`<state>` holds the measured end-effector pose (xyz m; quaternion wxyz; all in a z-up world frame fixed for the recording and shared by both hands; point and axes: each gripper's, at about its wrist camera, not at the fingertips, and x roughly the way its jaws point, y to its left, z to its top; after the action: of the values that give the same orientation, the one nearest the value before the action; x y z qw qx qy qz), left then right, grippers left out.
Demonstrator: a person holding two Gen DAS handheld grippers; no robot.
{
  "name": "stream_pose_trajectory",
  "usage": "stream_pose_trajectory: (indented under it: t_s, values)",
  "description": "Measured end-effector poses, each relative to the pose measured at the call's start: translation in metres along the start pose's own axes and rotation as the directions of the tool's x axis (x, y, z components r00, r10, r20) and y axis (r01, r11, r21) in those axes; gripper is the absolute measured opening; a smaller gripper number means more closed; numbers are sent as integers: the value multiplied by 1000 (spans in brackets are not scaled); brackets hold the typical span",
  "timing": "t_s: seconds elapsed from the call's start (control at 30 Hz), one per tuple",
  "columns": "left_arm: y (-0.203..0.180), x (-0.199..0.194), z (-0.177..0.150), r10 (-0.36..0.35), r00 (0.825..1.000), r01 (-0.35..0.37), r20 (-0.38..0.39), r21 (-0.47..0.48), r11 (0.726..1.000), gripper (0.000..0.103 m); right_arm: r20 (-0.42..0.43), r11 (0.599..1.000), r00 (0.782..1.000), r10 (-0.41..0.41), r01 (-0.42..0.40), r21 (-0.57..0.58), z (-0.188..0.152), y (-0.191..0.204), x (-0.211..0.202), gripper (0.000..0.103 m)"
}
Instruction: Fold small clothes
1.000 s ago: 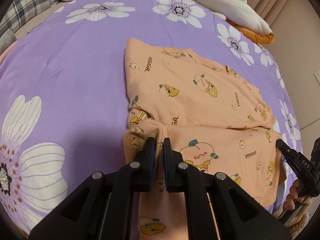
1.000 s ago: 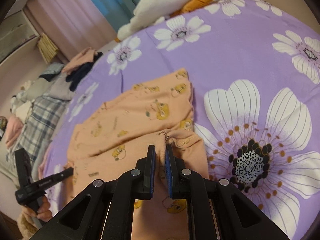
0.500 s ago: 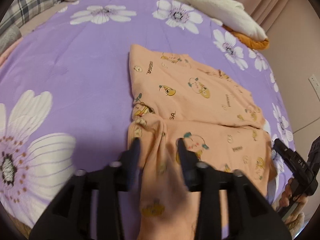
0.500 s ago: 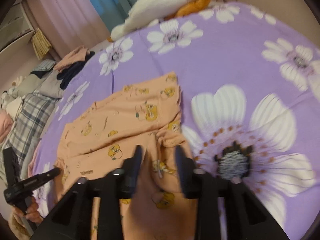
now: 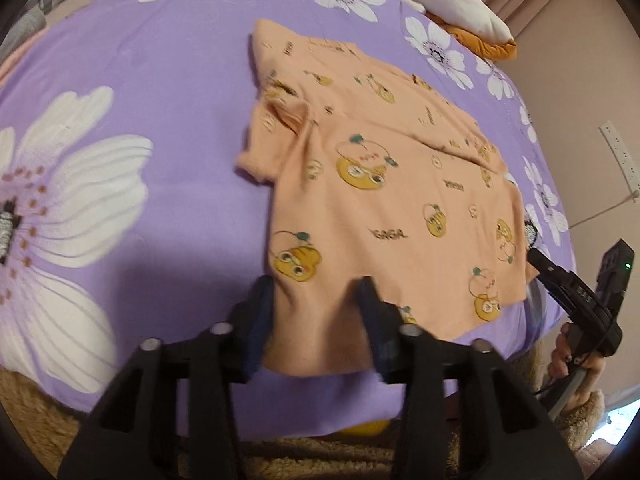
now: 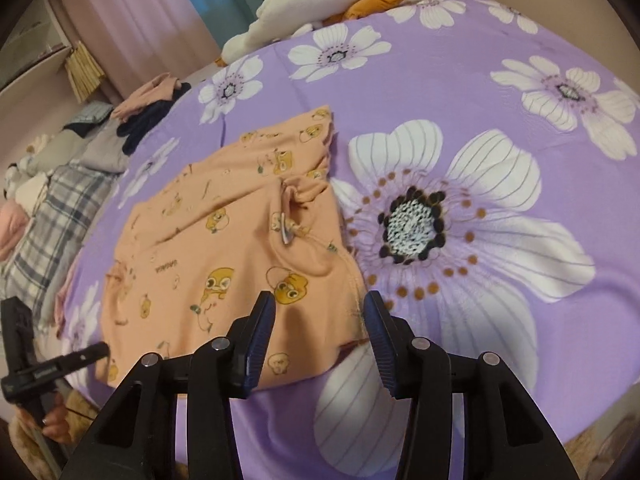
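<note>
The orange shirt [image 5: 384, 208] lay on the purple flowered bedsheet [image 5: 132, 80], close to the near edge of the bed. One fold looked already made: the near part of the cloth was laid over the far part, and a folded edge ran across the middle. A short sleeve [image 5: 260, 156] stuck out on the left side, and a small bunch of cloth with a label [image 6: 286, 232] was visible near the right side. I judged that the task was about half done; the sides were not yet folded in, and the sleeve and the wrinkles at the top needed tidying.

The left gripper [image 5: 316, 312] was low over the near hem of the shirt, pointing forward along the cloth. Its jaws stood wide apart and held nothing; the hem lay loose between them. The right gripper [image 6: 318, 332] was in the same pose over the other near corner, also wide apart and empty. Each tool was held from below by a hand at the bed edge, and in each view the other tool showed at the side of the frame. Other clothes [image 6: 152, 100] were piled at the far side, well apart from the shirt.
</note>
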<state>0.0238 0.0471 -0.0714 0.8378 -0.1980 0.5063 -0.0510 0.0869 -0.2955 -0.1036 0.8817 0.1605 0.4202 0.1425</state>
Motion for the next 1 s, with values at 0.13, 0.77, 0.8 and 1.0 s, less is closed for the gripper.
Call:
stream_pose_trajectory:
  t_s: [0.13,0.77,0.8,1.0]
  values:
    - [-4,6,-2,10,1000,-11,11,13,1000,9,2,1000,1000,-18,18,-19,-6,2,3,34]
    - [-25,-120,-29,-162,967,159,196,30,987,5,195,979,962,193,-203,34,-20,17,-135,6]
    - [-25,-123,-32,-163,966,160,200,31,987,5,201,978,960,195,-205,30,-21,18,-139,6]
    - [-20,-139,-48,-158,969,160,192,4,987,5,206,977,959,195,-207,41,-31,20,-152,6]
